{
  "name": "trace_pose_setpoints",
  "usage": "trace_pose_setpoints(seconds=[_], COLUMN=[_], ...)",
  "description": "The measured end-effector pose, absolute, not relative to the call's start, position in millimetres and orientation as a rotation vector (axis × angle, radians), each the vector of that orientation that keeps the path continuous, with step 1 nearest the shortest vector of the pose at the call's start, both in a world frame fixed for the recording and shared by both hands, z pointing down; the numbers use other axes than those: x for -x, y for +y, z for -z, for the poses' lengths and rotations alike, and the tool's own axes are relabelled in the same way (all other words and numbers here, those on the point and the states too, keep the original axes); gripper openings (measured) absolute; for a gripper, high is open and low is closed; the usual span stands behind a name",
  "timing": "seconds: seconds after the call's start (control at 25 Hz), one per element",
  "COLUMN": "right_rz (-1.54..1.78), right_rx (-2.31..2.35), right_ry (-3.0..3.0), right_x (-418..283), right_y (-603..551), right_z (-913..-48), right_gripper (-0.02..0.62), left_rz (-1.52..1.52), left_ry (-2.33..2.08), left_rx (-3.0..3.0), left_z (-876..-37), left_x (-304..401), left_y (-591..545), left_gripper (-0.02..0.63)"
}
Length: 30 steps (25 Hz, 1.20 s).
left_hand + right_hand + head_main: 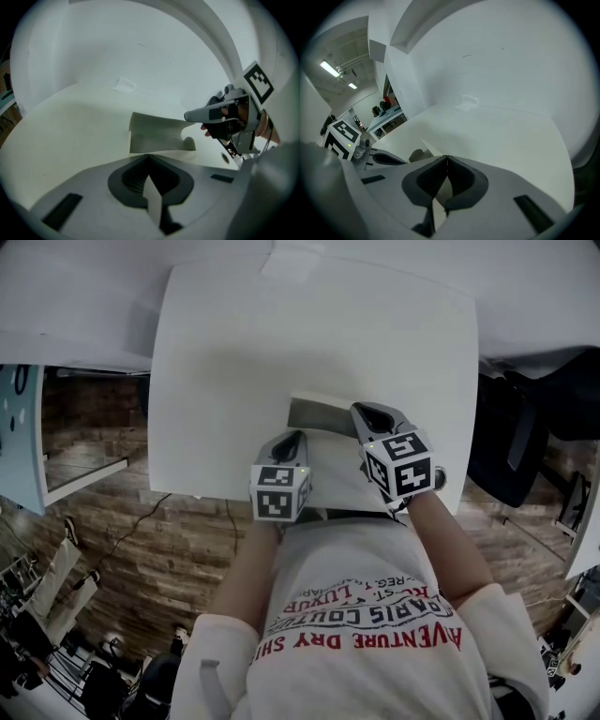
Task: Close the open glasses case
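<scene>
One pale glasses case is lying open on the white table, close to the table's near edge, with its flap standing up and a rounded notch showing at the flap's right end in the left gripper view. The left gripper is hovering just beside the case on its near left side, its fingers pressing together with nothing between them, and the case is sitting right ahead of their tips. The right gripper is reaching in at the case's right end, its fingers likewise meeting at the tips and holding nothing; from the left gripper view its tip is overlapping the top edge of the raised flap, though whether it is actually touching is not clear. Each gripper is carrying a cube with square markers, the left cube and the right cube both sitting near the person's chest. The person is wearing a white shirt with red lettering. A small pale patch is lying at the table's far edge. A wooden floor is showing to the left of the table, and a dark chair is standing to its right.
</scene>
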State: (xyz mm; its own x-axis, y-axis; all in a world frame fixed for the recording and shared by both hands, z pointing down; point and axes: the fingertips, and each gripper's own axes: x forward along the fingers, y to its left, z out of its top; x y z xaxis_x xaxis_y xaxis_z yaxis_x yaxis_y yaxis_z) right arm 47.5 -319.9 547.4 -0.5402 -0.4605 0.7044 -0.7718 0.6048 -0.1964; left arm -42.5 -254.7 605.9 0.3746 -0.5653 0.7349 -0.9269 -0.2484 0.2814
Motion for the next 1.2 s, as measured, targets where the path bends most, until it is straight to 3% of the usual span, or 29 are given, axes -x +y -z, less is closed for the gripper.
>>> trace_pose_setpoints(seconds=[1.2], right_rz=[-0.751], right_rx=[-0.92], right_ry=[-2.109], right_x=[-46], right_y=[-275], right_z=[-591], right_gripper=[0.012], left_rz=[-0.677], left_ry=[-1.281], left_rx=[-1.97], left_z=[-607], left_x=[37], left_y=[-260], left_gripper=[-0.003])
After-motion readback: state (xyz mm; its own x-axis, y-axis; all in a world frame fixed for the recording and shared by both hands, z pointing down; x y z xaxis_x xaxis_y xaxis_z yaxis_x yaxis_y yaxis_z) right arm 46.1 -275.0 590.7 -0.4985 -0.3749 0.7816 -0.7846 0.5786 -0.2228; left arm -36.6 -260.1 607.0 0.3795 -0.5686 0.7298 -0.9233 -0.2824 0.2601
